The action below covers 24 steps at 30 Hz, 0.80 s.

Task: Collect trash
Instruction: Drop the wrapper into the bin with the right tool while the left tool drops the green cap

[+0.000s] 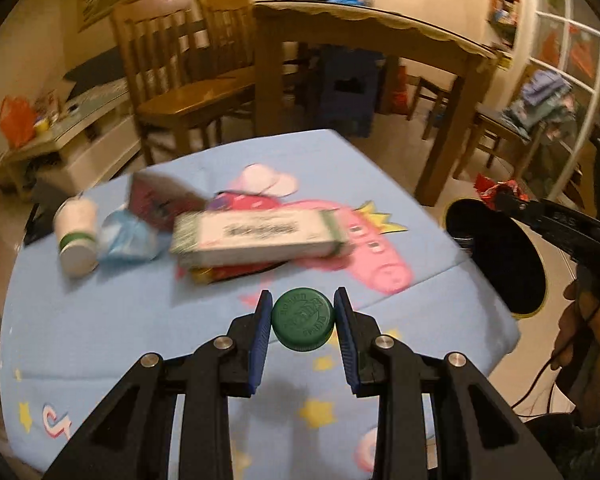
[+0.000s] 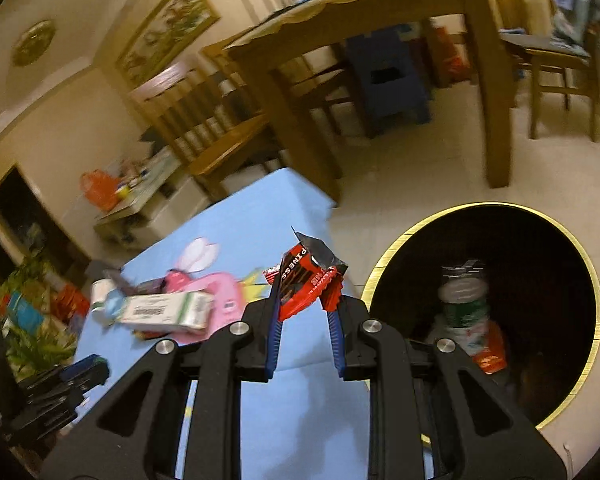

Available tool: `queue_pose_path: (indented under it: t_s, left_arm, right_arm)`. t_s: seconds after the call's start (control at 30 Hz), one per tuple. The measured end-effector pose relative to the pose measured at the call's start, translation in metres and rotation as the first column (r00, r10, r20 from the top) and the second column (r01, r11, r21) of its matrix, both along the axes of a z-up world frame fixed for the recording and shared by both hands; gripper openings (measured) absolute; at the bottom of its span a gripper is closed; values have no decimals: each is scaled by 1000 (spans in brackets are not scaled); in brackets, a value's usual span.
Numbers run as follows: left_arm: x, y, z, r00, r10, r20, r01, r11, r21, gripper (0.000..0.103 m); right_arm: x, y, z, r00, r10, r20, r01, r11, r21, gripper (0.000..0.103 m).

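Left jaws clamp green cap (image 1: 303,323); right jaws clamp red wrapper (image 2: 305,286) reading "PINESS".

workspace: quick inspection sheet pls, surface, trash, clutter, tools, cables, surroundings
surface: blue cartoon tablecloth over a low table
job's things: green cap, red wrapper, white-green box, white bottle, blue crumpled wrapper, bin with trash already inside
clutter: flat red packet under the box
grippers: left tool shut on the cap; right tool shut on the wrapper
cables: thin cable by the person's hand
surroundings: wooden dining table, chairs, wall pictures
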<state>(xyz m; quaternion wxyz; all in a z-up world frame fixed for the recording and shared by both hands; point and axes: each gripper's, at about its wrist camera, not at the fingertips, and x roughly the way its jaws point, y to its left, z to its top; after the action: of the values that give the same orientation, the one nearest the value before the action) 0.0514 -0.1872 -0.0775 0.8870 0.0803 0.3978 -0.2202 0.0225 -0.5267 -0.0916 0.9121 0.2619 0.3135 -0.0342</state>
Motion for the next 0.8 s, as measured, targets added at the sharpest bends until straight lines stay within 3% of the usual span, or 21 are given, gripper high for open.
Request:
queue_pose_path:
  t_s: [0.23,0.37,0.4,0.47,0.53,0.8]
  left_arm:
    - [-15,-61,8,993,-105,51,103,994,36,29]
    - [-18,-89,2,987,-154,49,151,987,58,29]
    - [-19,-93,1,986,-160,47,157,986,60,29]
    - [-20,-108,-2,982,-181,44,178,982,67,29]
    - [-22,-118,-4,980,-195,45,191,979,73,30]
    - [-22,-162,-20,967,-255,15,252,963,98,30]
  right_arm:
    - [-32,-51,0,990,-140,2,140,990,-16,21]
    - [-40,-81,-19,975,-208,-76,209,978,13,23]
    - [-40,-85,-25,971,-215,-104,218,976,20,27]
    - [-41,-92,-37,957,-240,-164,248,968,27,45]
    - [-46,-99,-42,935,-293,-198,302,953,13,68]
    - [-74,-116,-26,917,-393,-62,397,915,70,72]
